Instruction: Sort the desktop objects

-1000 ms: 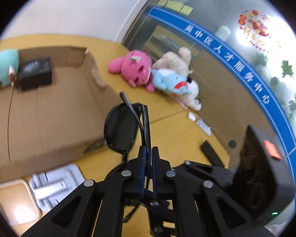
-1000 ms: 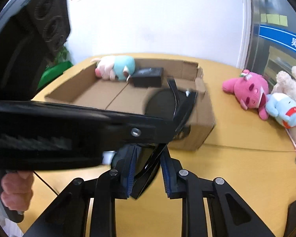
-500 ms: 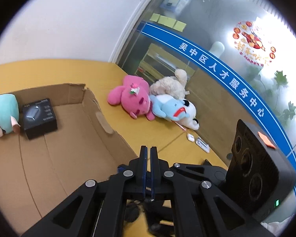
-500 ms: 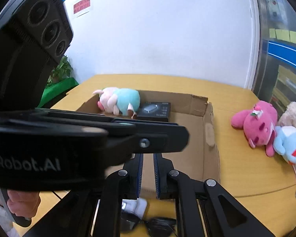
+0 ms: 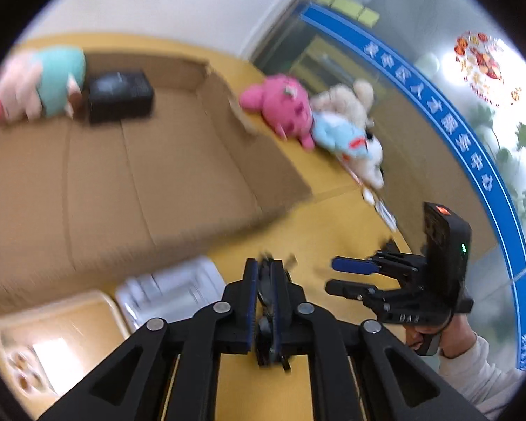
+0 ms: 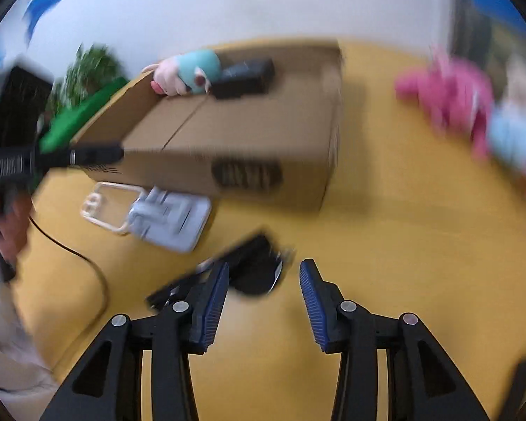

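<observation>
My view takes in a yellow wooden tabletop [image 6: 403, 245] with a thin black cable [image 6: 87, 266] trailing across it. Behind stands a plain white wall [image 6: 263, 0] and a leafy green plant [image 6: 87, 66]. To my right, a glass partition [image 5: 396, 133] carries a blue band with white characters [image 5: 438, 112], yellow sticky notes [image 5: 347, 7] and a red round decoration [image 5: 480, 59].

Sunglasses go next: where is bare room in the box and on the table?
The box floor is bare from the near wall to the teal plush and black case at its far end. The table is bare between box and pink plush. The tray and clear case crowd the box's front.
</observation>
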`<move>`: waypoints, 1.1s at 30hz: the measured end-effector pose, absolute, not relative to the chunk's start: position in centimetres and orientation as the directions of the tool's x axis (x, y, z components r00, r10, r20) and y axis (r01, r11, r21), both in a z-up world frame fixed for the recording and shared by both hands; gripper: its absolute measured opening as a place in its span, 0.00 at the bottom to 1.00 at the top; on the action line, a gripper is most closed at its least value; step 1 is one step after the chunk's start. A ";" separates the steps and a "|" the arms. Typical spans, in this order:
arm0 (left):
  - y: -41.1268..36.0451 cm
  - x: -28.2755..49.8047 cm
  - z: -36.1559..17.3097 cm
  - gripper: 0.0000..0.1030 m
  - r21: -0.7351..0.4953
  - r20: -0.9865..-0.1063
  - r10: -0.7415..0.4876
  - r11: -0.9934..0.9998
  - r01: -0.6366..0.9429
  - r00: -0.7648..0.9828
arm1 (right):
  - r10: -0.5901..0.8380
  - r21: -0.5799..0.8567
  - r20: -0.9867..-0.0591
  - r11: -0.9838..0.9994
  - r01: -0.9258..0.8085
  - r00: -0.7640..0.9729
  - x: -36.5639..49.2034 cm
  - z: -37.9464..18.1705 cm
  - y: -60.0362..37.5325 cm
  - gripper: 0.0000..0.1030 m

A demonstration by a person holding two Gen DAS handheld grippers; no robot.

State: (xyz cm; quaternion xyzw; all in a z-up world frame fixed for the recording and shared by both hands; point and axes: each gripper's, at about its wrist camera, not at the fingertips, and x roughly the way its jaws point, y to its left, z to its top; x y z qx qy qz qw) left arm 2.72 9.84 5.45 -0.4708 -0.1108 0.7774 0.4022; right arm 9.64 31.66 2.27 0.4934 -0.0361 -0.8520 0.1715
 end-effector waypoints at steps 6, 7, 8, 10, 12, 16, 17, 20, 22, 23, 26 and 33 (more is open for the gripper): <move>11.1 4.7 2.6 0.08 -0.635 -0.621 0.775 -0.586 -0.504 -0.119 | -0.545 0.520 -0.720 -0.834 0.187 -0.430 10.0 -1.1 31.8 0.41; 11.3 4.9 2.4 0.14 -0.644 -0.613 0.783 -0.572 -0.509 -0.105 | -0.552 0.534 -0.714 -0.827 0.174 -0.431 9.6 -1.4 31.7 0.41; 11.5 5.1 2.1 0.25 -0.647 -0.611 0.786 -0.565 -0.511 -0.095 | -0.566 0.557 -0.705 -0.815 0.159 -0.428 9.2 -1.8 31.7 0.41; 12.1 5.4 1.3 0.42 -0.651 -0.615 0.785 -0.559 -0.514 -0.076 | -0.581 0.584 -0.694 -0.800 0.141 -0.425 8.5 -2.3 31.2 0.41; 12.6 5.5 0.7 0.46 -0.648 -0.621 0.780 -0.562 -0.514 -0.071 | -0.566 0.574 -0.714 -0.810 0.119 -0.412 7.7 -3.2 30.9 0.41; 13.9 5.7 -0.9 0.44 -0.603 -0.672 0.738 -0.595 -0.531 -0.064 | -0.595 0.606 -0.702 -0.788 0.110 -0.391 7.1 -4.0 30.4 0.37; 14.4 6.0 -1.2 0.40 -0.583 -0.688 0.723 -0.604 -0.544 -0.066 | -0.592 0.599 -0.705 -0.792 0.118 -0.391 7.0 -3.9 30.2 0.33; 15.4 6.2 -2.0 0.08 -0.561 -0.723 0.690 -0.623 -0.545 -0.045 | -0.593 0.597 -0.702 -0.792 0.129 -0.395 7.0 -3.5 29.5 0.17; 15.3 6.1 -2.2 0.08 -0.573 -0.716 0.697 -0.624 -0.531 -0.047 | -0.599 0.600 -0.697 -0.788 0.138 -0.395 7.1 -3.5 29.0 0.13; 15.3 6.3 -2.1 0.07 -0.565 -0.718 0.694 -0.628 -0.535 -0.056 | -0.592 0.594 -0.699 -0.793 0.137 -0.401 7.1 -3.5 28.9 0.13; 15.0 6.6 -1.4 0.06 -0.554 -0.713 0.696 -0.635 -0.538 -0.086 | -0.594 0.592 -0.690 -0.792 0.150 -0.414 7.3 -2.8 28.3 0.11; 13.7 6.4 4.1 0.05 -0.546 -0.633 0.752 -0.601 -0.584 -0.182 | -0.556 0.512 -0.649 -0.824 0.241 -0.520 7.9 4.1 26.2 0.07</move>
